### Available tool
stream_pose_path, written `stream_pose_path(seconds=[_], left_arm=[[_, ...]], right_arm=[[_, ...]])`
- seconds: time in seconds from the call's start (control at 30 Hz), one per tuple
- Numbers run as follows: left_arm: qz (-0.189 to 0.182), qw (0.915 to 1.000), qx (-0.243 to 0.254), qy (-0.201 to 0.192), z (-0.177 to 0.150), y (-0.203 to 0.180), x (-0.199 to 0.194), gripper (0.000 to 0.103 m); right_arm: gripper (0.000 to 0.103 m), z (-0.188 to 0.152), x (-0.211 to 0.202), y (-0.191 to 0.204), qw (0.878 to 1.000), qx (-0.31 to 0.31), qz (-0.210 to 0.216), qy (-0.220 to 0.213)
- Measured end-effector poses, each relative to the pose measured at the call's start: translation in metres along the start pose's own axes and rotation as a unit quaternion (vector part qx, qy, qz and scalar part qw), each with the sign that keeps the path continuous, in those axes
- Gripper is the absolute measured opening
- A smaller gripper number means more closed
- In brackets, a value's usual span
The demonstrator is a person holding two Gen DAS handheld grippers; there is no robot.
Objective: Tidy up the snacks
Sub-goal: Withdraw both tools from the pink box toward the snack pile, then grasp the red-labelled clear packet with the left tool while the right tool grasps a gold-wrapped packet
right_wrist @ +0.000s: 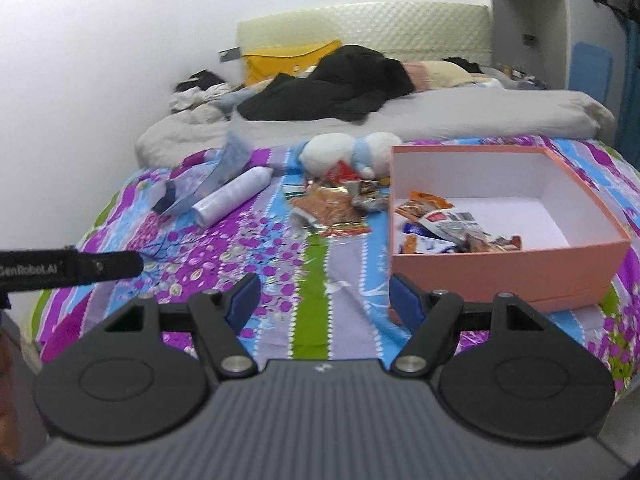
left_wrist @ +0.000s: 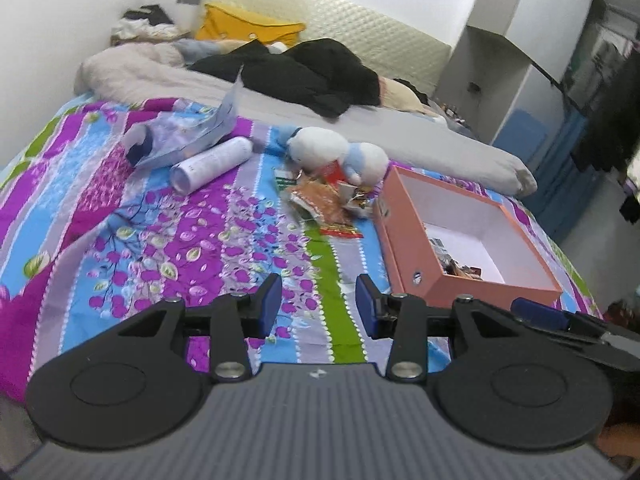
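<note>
Bedroom, white walls; the work surface is a bed with a floral striped bedspread (left_wrist: 168,240) in purple, blue and green.

Left gripper (left_wrist: 318,304): jaws spread apart, nothing between them, held above the bedspread. Right gripper (right_wrist: 324,300): jaws spread wide, nothing held; its right fingertip sits just before the near wall of the box (right_wrist: 508,272), contact cannot be judged. In the left view the right gripper is cut off at the lower right edge; in the right view the left gripper shows only as a black bar at the left edge.

The pink box stands open on the bed, right of both grippers. Several snack packets (right_wrist: 444,224) lie in its near left corner; from the left view the box wall hides most of them. Their printing is too blurred to read.

A loose heap of snacks (left_wrist: 332,204) lies on the bedspread just left of the box, orange and red wrappers overlapping, count unclear. A white and blue plush toy (left_wrist: 340,148) rests against the far side of the heap. Further left lie a white tube (left_wrist: 212,164) and a clear plastic pouch (left_wrist: 180,136), touching.

Beyond: grey duvet (right_wrist: 440,120), black clothing (right_wrist: 332,88), yellow bag (right_wrist: 288,60), padded headboard (right_wrist: 400,24). Wardrobe at right is blurred
</note>
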State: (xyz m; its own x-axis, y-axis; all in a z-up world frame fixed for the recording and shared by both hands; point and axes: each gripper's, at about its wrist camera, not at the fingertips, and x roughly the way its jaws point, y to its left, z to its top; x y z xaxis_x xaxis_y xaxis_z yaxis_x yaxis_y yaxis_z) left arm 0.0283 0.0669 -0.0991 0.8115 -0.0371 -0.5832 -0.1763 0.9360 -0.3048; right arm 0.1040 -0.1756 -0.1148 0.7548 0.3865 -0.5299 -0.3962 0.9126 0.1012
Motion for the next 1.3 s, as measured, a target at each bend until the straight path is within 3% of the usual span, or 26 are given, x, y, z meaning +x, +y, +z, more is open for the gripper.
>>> stream_pose_path(seconds=[0.3, 0.6, 0.83, 1.3], left_arm=[[-0.012, 0.9988, -0.046, 0.010, -0.013, 0.027, 0.018, 0.046], [-0.049, 0.9944, -0.093, -0.002, -0.002, 0.049, 0.065, 0.046], [-0.069, 0.9900, -0.123, 0.011, 0.011, 0.067, 0.131, 0.046], [-0.132, 0.9752, -0.176, 0.021, 0.032, 0.103, 0.274, 0.045]], right_arm=[[0.072, -0.004, 0.010, 0.010, 1.000, -0.004, 0.005, -0.006], [0.068, 0.009, 0.056, 0.013, 0.999, -0.033, -0.016, -0.015], [0.050, 0.009, 0.109, 0.025, 0.996, -0.076, -0.045, -0.002], [0.046, 0.016, 0.230, 0.034, 0.980, -0.153, -0.123, -0.023]])
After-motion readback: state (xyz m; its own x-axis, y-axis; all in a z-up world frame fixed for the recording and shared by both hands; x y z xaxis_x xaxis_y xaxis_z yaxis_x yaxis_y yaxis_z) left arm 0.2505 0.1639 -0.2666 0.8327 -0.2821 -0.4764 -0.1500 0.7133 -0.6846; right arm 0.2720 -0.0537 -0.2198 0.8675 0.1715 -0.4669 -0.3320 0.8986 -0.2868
